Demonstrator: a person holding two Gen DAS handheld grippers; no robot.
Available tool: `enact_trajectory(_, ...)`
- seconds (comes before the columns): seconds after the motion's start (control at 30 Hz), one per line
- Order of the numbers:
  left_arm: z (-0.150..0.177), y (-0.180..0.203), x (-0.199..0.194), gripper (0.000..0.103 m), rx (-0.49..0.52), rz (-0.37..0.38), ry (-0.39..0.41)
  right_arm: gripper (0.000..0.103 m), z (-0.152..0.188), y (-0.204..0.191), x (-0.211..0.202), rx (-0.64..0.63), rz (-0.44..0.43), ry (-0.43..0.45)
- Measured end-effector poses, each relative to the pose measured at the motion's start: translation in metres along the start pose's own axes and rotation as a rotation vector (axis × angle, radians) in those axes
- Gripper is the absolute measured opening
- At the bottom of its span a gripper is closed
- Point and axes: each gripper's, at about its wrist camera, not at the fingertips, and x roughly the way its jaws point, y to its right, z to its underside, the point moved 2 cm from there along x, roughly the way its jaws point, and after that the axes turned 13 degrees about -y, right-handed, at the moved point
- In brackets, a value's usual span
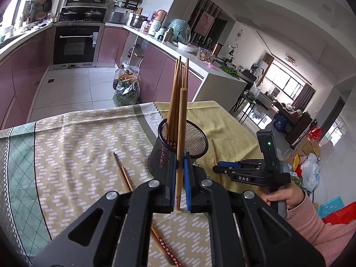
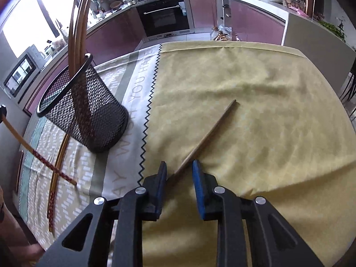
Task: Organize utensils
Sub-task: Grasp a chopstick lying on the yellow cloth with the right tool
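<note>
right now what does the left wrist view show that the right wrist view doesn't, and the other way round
Only the left wrist view: the left gripper shut on an upright chopstick, the whole right gripper, and the hand holding it.

Only the right wrist view: the right gripper's blue pads either side of a lone chopstick on the yellow cloth, not visibly pressing it.

Both: the black mesh holder with chopsticks standing in it, and loose chopsticks lying on the patterned cloth.

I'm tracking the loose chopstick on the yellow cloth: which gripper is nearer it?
Right. The right gripper straddles the chopstick's near end, pads not yet pressing. The left gripper is beside the mesh cup, clamping another chopstick.
</note>
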Motion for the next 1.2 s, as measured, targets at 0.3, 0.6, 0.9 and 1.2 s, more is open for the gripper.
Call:
enact_trajectory(0.3, 0.003, 0.001, -0.003, 0.007, 0.007, 0.006, -0.002, 0.009, 0.004, 0.009, -0.003, 0.067, -0.075, 0.032)
enact_trajectory(0.6, 0.005, 0.0, -0.004, 0.007, 0.01, 0.02, -0.002, 0.024, 0.016, -0.001, -0.013, 0.04, -0.054, 0.021)
enact_trajectory(0.9, 0.004, -0.001, -0.003, 0.007, 0.01, 0.023, -0.009, 0.031, 0.012, -0.028, 0.005, -0.078, 0.07, 0.002)
enact_trajectory(1.2, 0.004, -0.004, -0.002, 0.007, 0.007, 0.024, -0.011, 0.014, 0.02, -0.041, 0.003, -0.156, -0.01, -0.004)
